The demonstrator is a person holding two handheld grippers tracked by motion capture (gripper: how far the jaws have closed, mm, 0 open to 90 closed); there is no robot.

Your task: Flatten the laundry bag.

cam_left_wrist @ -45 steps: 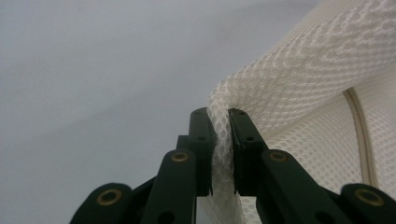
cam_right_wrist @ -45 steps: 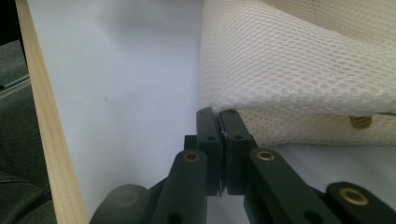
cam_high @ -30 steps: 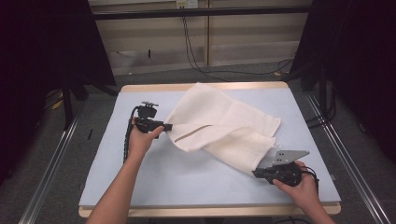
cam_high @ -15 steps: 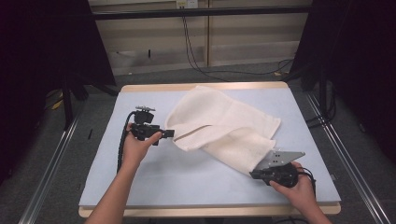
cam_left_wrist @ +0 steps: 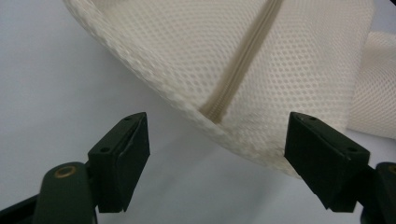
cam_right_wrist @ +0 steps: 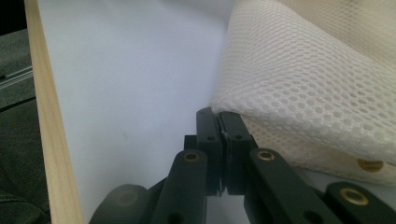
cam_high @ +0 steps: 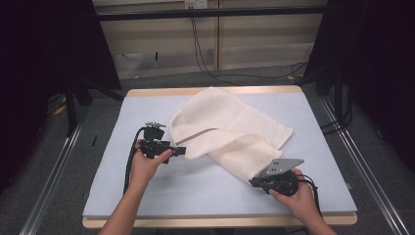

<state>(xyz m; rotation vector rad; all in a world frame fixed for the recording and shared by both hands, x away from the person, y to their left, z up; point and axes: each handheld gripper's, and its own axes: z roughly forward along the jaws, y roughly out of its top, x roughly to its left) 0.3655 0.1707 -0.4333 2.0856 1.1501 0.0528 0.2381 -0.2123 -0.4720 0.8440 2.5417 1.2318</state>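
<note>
We take this for the opening of a spread-or-fold job on the cream mesh laundry bag [cam_high: 230,134], which lies rumpled across the middle of the pale blue table [cam_high: 147,200], one end toward the far edge, the other reaching toward our right hand [cam_high: 296,196]. One corner looks already secured; the other side is only being approached.

The right gripper [cam_right_wrist: 219,116] has its jaws pressed together at the bag's near corner. The mesh edge meets the tips there, so it is probably pinched between them, though the layer inside the jaws is too thin for us to be sure.

The left gripper [cam_left_wrist: 217,140] stands wide apart — nothing between its pads [cam_left_wrist: 135,144], nothing touched. The bag's hem and the end of its zipper [cam_left_wrist: 238,65] lie just beyond the gap.

Next, we judge, the left gripper must ease forward until the hem sits between the pads, then close — low enough to catch the fabric without scraping the table.
</note>
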